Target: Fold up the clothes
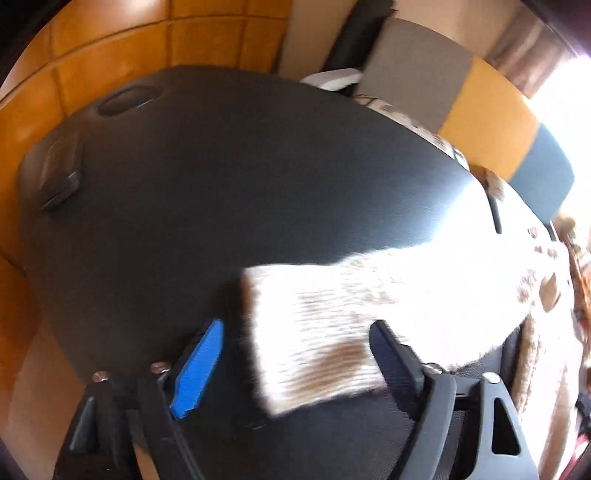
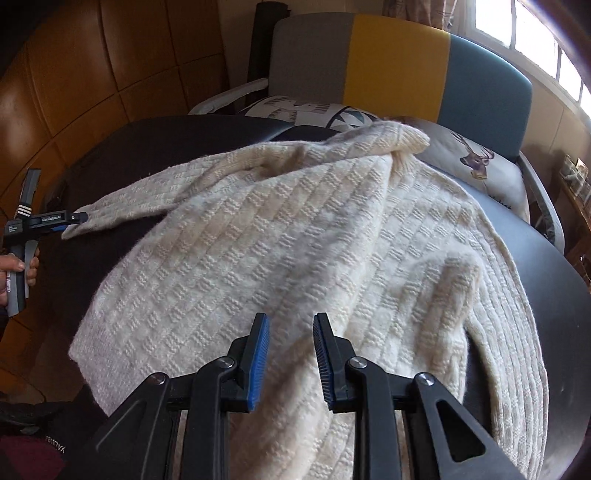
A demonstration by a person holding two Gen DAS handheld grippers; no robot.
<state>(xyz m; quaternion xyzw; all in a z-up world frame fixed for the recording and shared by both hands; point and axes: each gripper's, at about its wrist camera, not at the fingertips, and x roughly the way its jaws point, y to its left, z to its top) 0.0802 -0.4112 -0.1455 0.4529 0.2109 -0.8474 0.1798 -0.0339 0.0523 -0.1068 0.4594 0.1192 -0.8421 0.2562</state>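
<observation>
Cream knit sleeve cuff (image 1: 314,339) lies loose between my left claw's (image 1: 295,354) parted jaws; right claw (image 2: 291,354) hovers empty and ajar over the sweater (image 2: 295,229)

A: So what kind of place was that?

B: Pretty sure it was somebody's home, a living room sort of corner. There was a chair (image 2: 399,62) with grey, yellow and blue panels, and two printed cushions on it, one (image 2: 476,166) with a deer on it.

A: Not an office?

B: Nah. Wood-panelled wall (image 2: 110,62), a window (image 2: 517,26) with curtains, a dark round table (image 1: 207,177), and a cream knitted sweater (image 2: 280,236) sprawled over it. Felt lived-in.
</observation>
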